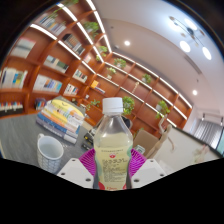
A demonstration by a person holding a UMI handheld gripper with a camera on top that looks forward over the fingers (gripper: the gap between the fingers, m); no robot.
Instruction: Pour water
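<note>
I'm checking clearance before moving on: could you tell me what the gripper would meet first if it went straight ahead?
The gripper would meet the clear water bottle first: it already stands between the fingers.

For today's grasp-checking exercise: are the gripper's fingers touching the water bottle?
Touching. In the gripper view the bottle stands between the fingers, and both magenta pads sit flush against its sides with no visible gap.

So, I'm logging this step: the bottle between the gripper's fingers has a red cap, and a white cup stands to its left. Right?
Not quite. The gripper view shows the bottle between the gripper's fingers has a white cap, not red. The white cup does stand to its left.
</note>
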